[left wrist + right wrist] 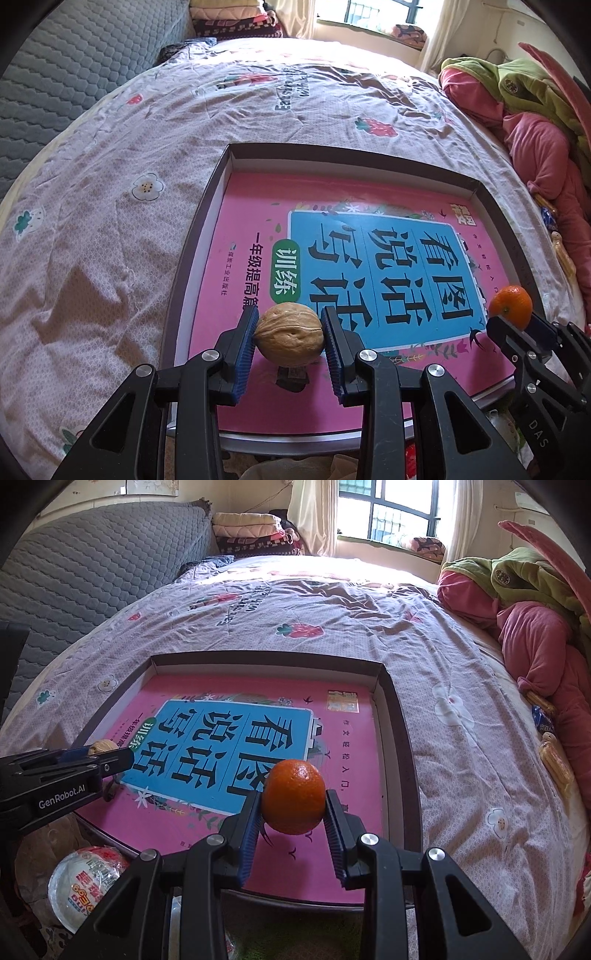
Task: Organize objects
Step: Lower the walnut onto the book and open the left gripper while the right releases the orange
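Observation:
My left gripper (pixel 289 334) is shut on a brown walnut (pixel 289 338) and holds it above the near left part of a shallow dark-rimmed box (pixel 207 206). A pink book (pixel 251 229) with a blue title panel lies flat in the box. My right gripper (pixel 293 805) is shut on an orange tangerine (pixel 293 794) above the near right part of the same box (pixel 391 709). The tangerine (pixel 511 305) and right gripper show at the right in the left wrist view. The walnut (pixel 100 746) and left gripper show at the left in the right wrist view.
The box sits on a bed with a pale flowered cover (pixel 110 221). Pink and green bedding (pixel 535 627) is heaped at the right. A grey quilted headboard (pixel 92 565) stands at the left. A bagged bowl (pixel 85 882) lies below the box's near edge. Snack packets (pixel 550 753) lie at the right.

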A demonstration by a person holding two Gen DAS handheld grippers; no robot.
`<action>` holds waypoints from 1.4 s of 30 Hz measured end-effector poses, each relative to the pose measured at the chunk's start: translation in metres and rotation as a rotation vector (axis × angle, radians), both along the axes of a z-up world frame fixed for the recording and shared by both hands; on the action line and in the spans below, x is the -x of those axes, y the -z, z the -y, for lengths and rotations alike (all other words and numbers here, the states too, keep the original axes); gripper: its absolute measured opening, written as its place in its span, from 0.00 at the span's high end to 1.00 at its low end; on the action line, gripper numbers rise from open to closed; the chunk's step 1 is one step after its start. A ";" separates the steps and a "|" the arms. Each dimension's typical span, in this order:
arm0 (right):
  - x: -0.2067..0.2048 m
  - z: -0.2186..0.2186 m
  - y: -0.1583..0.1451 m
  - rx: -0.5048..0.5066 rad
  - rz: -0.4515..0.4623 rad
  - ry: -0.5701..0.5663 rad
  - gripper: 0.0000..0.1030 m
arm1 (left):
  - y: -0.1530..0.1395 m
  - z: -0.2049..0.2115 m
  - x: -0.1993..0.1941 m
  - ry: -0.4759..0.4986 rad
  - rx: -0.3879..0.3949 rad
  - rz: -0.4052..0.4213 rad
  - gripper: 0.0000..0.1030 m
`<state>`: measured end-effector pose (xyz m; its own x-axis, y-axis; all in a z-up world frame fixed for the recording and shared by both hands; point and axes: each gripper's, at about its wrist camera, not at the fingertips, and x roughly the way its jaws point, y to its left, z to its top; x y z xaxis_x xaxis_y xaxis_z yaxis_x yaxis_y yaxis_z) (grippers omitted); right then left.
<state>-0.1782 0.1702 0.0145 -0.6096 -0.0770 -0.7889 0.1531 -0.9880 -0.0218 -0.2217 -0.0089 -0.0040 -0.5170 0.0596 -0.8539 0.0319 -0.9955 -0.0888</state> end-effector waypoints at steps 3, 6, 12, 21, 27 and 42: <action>0.001 0.001 0.002 -0.005 0.009 0.001 0.67 | 0.003 0.000 0.000 0.004 0.002 0.010 0.65; 0.001 0.001 0.004 -0.008 0.021 0.002 0.67 | 0.004 0.000 0.001 0.003 0.001 0.013 0.65; 0.002 0.000 0.008 -0.020 0.035 0.011 0.67 | 0.004 -0.001 0.000 0.005 0.003 0.014 0.66; 0.003 0.001 0.009 -0.022 0.040 0.016 0.67 | 0.005 -0.002 0.001 0.007 0.006 0.011 0.65; 0.003 0.001 0.009 -0.023 0.041 0.016 0.67 | 0.006 -0.004 0.003 0.014 0.016 0.006 0.65; 0.001 0.001 0.005 -0.029 0.037 0.014 0.64 | 0.006 -0.001 0.004 0.008 -0.003 0.013 0.60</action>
